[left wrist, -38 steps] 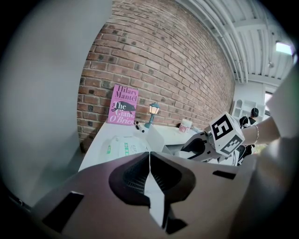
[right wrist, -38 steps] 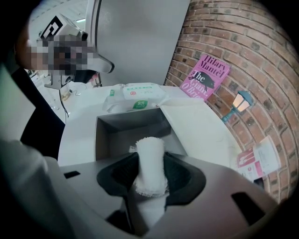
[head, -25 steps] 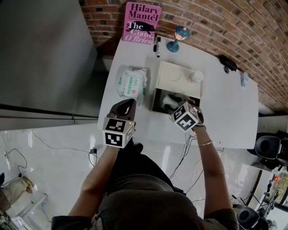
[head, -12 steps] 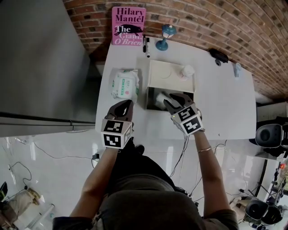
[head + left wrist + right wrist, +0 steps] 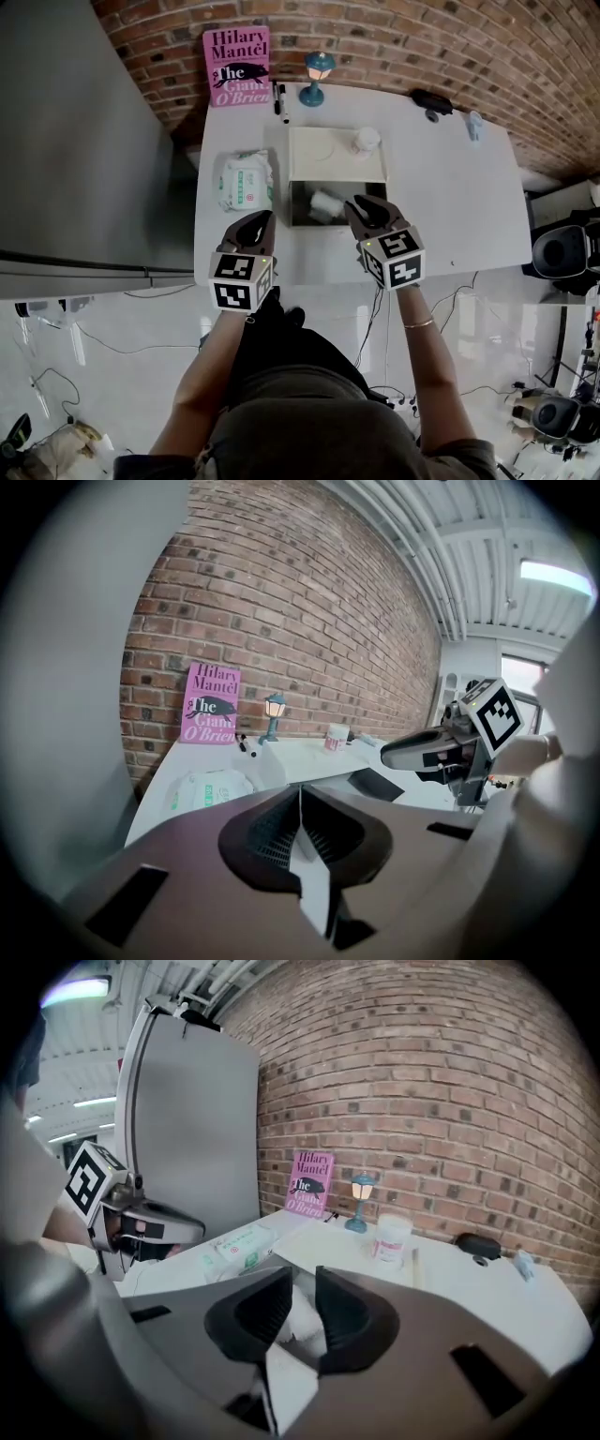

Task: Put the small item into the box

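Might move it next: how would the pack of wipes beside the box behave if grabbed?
The pack of wipes looks soft and crinkled, so it would probably sag and dent in a grip. Its plastic wrapper may be slippery. Lying flat, it should not roll.

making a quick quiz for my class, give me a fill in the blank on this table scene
The pink book leans against the ___ wall. The small jar stands on the open ___ of the box. In the head view, the pack of wipes lies to the ___ of the box.
Missing words: brick; lid; left.
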`<state>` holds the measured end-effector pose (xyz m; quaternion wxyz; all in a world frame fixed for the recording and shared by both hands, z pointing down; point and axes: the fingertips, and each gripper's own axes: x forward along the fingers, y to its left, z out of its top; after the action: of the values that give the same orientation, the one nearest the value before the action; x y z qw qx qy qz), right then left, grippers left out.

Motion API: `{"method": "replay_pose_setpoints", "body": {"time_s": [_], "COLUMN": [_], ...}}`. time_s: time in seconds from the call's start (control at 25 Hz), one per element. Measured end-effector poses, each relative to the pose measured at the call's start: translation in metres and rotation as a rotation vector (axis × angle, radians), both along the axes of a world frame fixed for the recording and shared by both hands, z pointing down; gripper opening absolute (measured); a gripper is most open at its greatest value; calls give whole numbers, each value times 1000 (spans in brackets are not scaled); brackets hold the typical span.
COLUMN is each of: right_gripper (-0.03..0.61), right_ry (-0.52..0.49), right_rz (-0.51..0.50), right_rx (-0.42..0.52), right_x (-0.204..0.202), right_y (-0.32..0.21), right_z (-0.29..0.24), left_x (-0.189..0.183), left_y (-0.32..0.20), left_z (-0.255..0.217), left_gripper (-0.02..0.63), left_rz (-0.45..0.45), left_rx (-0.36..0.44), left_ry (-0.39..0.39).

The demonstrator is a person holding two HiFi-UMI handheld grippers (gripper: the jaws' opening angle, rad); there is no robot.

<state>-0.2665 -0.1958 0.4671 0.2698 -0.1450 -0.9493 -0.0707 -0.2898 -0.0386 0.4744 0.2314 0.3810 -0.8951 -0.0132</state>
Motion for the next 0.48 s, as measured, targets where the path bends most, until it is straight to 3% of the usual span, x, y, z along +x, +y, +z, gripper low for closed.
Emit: {"method": "replay_pose_setpoints", "body": {"time_s": [0.48], "right_gripper": [17], "right_ry": [-122], "right_rz": [200], "right_rx": [-140], "right_x": [48], "right_y": [-20], "right_z": [-25], "left_x": [21], "left_y": [-22], "left_z": [-11], "left_gripper": [26], "left_rz": [78], "left_rx": [-6], "left_ry": [-35]}}
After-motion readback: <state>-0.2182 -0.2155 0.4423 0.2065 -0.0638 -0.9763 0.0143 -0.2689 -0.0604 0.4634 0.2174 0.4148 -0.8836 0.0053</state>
